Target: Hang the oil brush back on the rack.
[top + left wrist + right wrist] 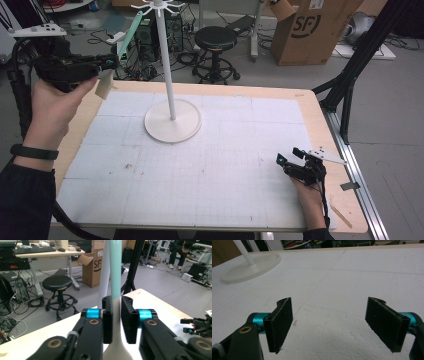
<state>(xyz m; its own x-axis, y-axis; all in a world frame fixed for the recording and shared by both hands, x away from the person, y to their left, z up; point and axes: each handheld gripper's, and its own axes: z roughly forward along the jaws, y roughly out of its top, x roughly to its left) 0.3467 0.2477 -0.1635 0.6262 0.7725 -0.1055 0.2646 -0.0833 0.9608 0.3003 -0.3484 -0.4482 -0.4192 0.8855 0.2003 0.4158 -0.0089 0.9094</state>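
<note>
At the upper left of the high view, the left gripper [102, 65] pinches a green-handled spatula [129, 34] near its pale blade, handle raised toward the white stand [172, 120], probably to hang it on the top hooks [157, 7]. The stand's pole rises just beside it. At lower right the right gripper [290, 160] rests spread and empty on the white mat [215, 170].

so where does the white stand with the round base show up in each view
high view: the white stand is at upper centre of the mat, its pole rising to hooks at the top edge.
left gripper view: its pole rises just left of the mint-handled utensil clamped in the left claw.
right gripper view: its base sits top left.
shared landmark: the white gridded mat.
</note>
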